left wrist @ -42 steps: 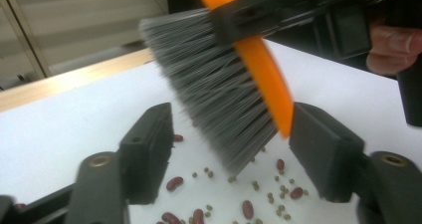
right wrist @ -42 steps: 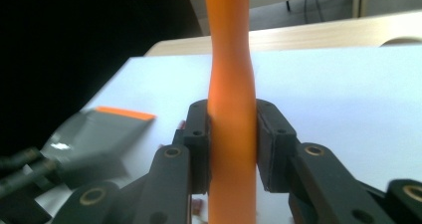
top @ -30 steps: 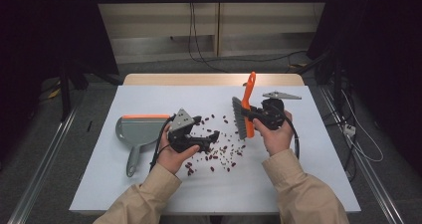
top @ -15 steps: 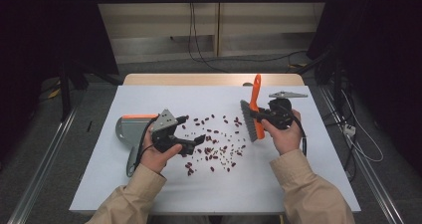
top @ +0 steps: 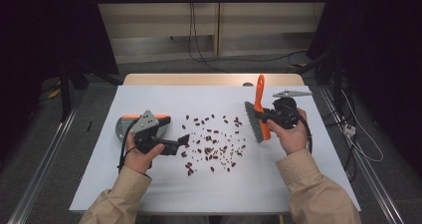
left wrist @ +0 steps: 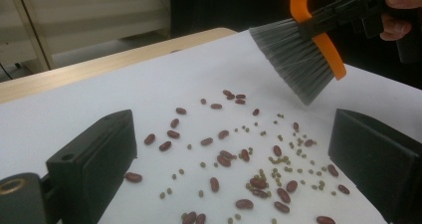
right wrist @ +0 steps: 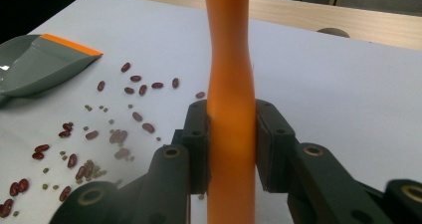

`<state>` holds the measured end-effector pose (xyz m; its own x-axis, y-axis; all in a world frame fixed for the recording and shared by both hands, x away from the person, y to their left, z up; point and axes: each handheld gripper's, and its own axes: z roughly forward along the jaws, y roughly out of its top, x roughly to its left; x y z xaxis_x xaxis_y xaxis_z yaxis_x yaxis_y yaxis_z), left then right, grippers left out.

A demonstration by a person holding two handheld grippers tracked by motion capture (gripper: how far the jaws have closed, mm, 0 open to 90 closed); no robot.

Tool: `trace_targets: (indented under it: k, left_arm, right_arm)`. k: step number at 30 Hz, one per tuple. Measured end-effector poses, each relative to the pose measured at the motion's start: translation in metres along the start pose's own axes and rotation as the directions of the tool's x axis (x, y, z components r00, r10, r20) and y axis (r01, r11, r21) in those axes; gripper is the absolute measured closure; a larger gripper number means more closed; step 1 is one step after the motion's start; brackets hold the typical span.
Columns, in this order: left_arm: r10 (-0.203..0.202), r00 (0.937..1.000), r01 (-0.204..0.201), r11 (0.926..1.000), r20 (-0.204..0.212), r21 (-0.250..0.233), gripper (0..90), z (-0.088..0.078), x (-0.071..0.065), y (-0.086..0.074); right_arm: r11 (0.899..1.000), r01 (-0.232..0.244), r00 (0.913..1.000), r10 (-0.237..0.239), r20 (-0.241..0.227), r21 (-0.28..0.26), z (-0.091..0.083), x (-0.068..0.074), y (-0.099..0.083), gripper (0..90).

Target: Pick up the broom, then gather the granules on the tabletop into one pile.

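Hand brush (top: 259,115) pinched at orange handle by right gripper (top: 274,115), bristles held above beans (top: 211,144) scattered mid-table. Left gripper (top: 183,140) spread wide, jaws just opened, nothing between; dustpan (top: 130,125) beside it to be grasped first, lip set toward beans.

near table edge: free | centre: beans (top: 211,144) scattered; left: dustpan (top: 124,127)
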<state>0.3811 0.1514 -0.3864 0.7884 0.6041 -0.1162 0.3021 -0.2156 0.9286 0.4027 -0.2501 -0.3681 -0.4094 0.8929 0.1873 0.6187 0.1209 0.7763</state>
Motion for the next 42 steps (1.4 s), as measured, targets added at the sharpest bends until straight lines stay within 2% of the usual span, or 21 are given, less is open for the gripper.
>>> trace_targets:
  k: [10, 14, 19, 22, 27, 29, 32, 35, 42]
  left_arm:
    - [0.014, 0.9999, -0.014, 0.9998, 0.006, 0.015, 4.6, -0.015, 0.008, -0.006]
    - [0.007, 1.0000, -0.007, 0.9999, -0.005, 0.011, 4.6, -0.021, 0.013, -0.009]
    - [0.005, 1.0000, -0.005, 0.9998, -0.002, 0.020, 4.6, -0.026, 0.017, -0.013]
    - [0.002, 1.0000, -0.002, 0.9998, -0.009, 0.022, 4.6, -0.029, 0.020, -0.015]
    - [-0.006, 0.9999, 0.006, 0.9995, -0.013, 0.032, 4.6, -0.032, 0.021, -0.019]
    - [-0.002, 0.9999, 0.003, 0.9995, -0.014, 0.031, 4.6, -0.033, 0.021, -0.020]
    - [-0.006, 0.9998, 0.006, 0.9995, -0.019, 0.032, 4.6, -0.034, 0.021, -0.021]
    - [-0.009, 0.9998, 0.009, 0.9995, -0.016, 0.031, 4.6, -0.035, 0.021, -0.022]
    - [-0.010, 0.9998, 0.011, 0.9993, -0.016, 0.036, 4.6, -0.036, 0.024, -0.025]
  right_arm:
    - [0.999, 0.012, 0.9997, -0.013, 0.019, 0.050, -0.004, -0.012, -0.003, 70.6]
    - [0.998, 0.008, 0.9997, -0.009, 0.021, 0.066, -0.006, -0.017, -0.004, 70.6]
    - [0.995, 0.013, 0.9983, -0.018, 0.055, 0.103, -0.004, -0.026, -0.003, 70.6]
    - [0.992, 0.003, 0.9975, -0.012, 0.070, 0.127, 0.001, -0.031, -0.005, 70.7]
    - [0.991, 0.023, 0.9957, -0.034, 0.086, 0.131, 0.010, -0.033, -0.005, 70.9]
    - [0.990, 0.029, 0.9948, -0.043, 0.092, 0.141, 0.017, -0.033, -0.006, 71.0]
    - [0.986, 0.052, 0.9895, -0.073, 0.125, 0.160, 0.030, -0.033, -0.007, 70.9]
    - [0.986, 0.040, 0.9903, -0.061, 0.125, 0.162, 0.037, -0.033, -0.007, 70.8]
    - [0.983, 0.064, 0.9877, -0.087, 0.130, 0.171, 0.045, -0.030, -0.009, 69.6]
